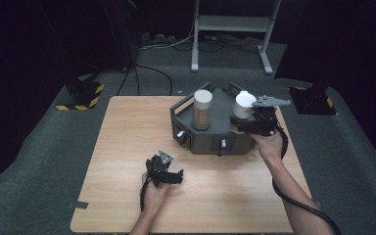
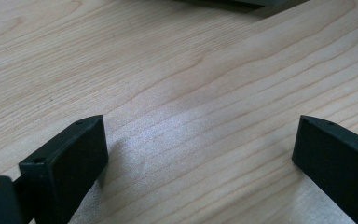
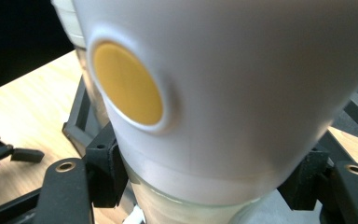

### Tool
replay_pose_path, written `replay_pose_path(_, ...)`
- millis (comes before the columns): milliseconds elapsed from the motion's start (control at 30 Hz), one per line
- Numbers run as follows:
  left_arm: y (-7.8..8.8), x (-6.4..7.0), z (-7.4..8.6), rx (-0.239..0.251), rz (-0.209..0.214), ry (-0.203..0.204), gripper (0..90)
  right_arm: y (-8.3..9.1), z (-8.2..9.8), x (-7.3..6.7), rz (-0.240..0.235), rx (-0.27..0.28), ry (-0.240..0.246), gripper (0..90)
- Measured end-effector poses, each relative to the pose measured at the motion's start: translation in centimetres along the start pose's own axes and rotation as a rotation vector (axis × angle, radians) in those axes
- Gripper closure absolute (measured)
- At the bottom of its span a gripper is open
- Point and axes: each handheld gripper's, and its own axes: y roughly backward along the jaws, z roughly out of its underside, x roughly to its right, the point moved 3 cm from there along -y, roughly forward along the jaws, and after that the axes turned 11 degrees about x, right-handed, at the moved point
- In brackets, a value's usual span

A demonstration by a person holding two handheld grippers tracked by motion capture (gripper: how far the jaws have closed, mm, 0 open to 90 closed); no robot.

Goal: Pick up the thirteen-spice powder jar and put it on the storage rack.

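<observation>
Black jaws of the right gripper (image 1: 245, 126) are clamping the white-lidded cylindrical glass jar (image 1: 244, 106), tilted over the dark grey tray's (image 1: 220, 137) right end, while the left gripper (image 1: 169, 177), well apart, is gaping empty over the wooden table (image 1: 127, 147)

jaws: two black ones, wide apart, nothing between them
gripper (image 2: 200, 154): low over the table (image 2: 168, 70)
table: pale wood grain
top edge: dark strip, unclear
</observation>
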Motion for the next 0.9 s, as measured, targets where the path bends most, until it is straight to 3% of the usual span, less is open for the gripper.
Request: replay_pose_path(900, 0.0, 0.0, 0.0, -0.001, 0.001, -0.001, 3.2, -3.7, 0.6, 0.0, 0.082, -0.020, -0.041, 30.9)
